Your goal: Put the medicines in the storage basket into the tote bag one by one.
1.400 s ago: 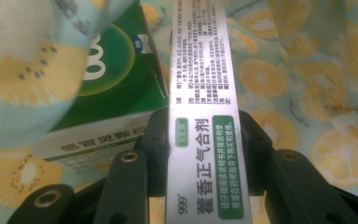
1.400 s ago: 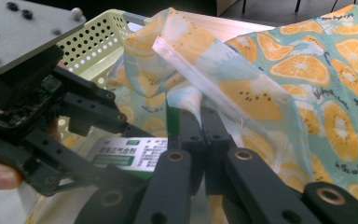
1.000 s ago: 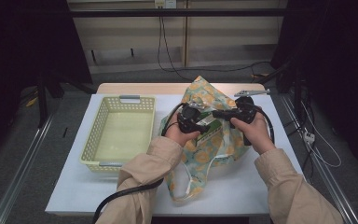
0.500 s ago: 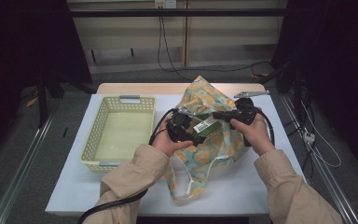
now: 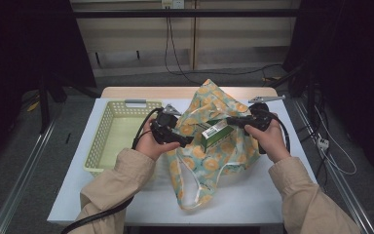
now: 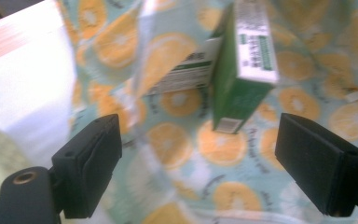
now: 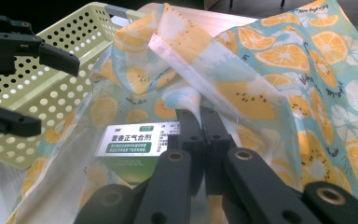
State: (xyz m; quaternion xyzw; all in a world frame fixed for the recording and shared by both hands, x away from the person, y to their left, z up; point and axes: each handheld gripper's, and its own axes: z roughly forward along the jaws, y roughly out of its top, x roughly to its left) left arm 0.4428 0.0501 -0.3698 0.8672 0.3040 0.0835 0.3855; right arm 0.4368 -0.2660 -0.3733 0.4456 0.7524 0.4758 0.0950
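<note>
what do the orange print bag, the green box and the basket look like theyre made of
Bag: thin cloth or soft woven fabric, matte; it folds, drapes and light shows through it.
Green box: printed cardboard, slightly glossy, with sharp folded edges.
Basket: pale yellow-green moulded plastic, judging by its rigid walls with even rows of holes.

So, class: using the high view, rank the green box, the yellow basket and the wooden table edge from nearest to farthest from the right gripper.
From the right gripper:
1. Green box, just left of it, on the bag.
2. Wooden table edge, along the far side.
3. Yellow basket, far left.

One bag point(image 5: 209, 141), one green box point(image 5: 215, 134), one basket point(image 5: 108, 146)
</note>
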